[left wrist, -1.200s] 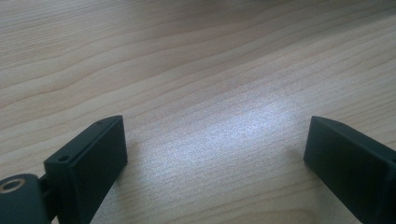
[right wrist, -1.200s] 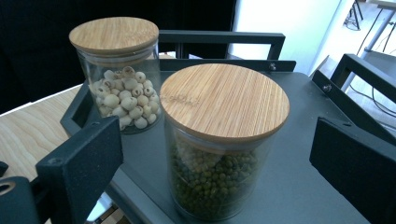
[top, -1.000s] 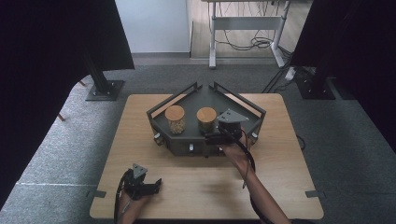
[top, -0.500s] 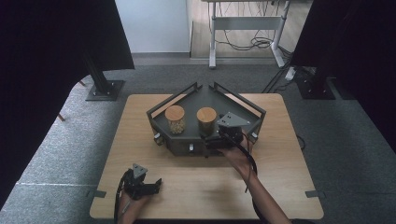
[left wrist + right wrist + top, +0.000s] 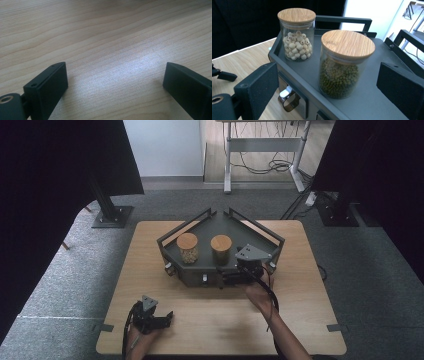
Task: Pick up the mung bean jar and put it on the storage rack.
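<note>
Jar of green beans [image 5: 345,63] stands upright on the dark tray [image 5: 372,100], straight ahead of the right gripper [image 5: 329,92], whose wide jaws, just narrowing, frame it untouched. The left gripper [image 5: 115,82] rests wide open on the table [image 5: 100,37], well apart.

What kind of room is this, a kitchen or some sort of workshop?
Probably a lab or recording studio, not a kitchen: a lone wooden table stands on grey carpet between black curtains, and cables trail under a metal desk frame behind it.
</note>
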`<move>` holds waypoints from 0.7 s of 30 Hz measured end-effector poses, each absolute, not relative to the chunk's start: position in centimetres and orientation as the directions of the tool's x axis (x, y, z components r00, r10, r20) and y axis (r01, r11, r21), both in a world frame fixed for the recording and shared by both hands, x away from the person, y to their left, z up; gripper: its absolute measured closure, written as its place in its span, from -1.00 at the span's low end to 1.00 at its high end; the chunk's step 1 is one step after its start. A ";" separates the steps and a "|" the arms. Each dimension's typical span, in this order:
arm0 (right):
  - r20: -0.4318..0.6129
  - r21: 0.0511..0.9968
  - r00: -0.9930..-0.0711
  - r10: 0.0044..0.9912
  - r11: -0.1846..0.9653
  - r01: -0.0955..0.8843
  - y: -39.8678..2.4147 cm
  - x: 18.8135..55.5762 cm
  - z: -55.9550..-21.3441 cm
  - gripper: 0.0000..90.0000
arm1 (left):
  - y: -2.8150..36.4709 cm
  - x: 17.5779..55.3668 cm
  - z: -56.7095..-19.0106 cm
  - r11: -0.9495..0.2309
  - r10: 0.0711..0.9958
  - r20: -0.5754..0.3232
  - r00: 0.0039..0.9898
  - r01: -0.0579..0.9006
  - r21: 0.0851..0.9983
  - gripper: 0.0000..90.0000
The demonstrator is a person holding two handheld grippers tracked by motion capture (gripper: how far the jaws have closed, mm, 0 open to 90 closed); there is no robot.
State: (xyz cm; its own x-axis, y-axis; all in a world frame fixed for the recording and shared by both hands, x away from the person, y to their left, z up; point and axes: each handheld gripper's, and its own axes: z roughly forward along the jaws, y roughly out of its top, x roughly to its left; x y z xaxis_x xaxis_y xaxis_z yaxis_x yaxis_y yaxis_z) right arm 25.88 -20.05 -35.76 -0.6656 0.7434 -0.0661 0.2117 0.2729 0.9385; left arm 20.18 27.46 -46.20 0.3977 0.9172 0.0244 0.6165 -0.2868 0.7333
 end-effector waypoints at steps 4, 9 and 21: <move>-0.065 0.937 -0.667 0.742 0.275 0.214 -20.4 25.5 -35.9 -0.91 | 27.4 20.2 -46.2 -0.286 0.918 0.024 0.397 0.618 0.733 -0.88; -0.073 0.936 -0.666 0.743 0.281 0.212 -20.7 24.9 -36.0 -0.91 | 27.4 20.2 -46.2 -0.286 0.918 0.024 0.396 0.618 0.733 -0.88; -0.071 0.939 -0.667 0.742 0.275 0.207 -21.7 23.5 -36.2 -0.89 | 27.4 20.2 -46.2 -0.286 0.918 0.025 0.395 0.618 0.732 -0.88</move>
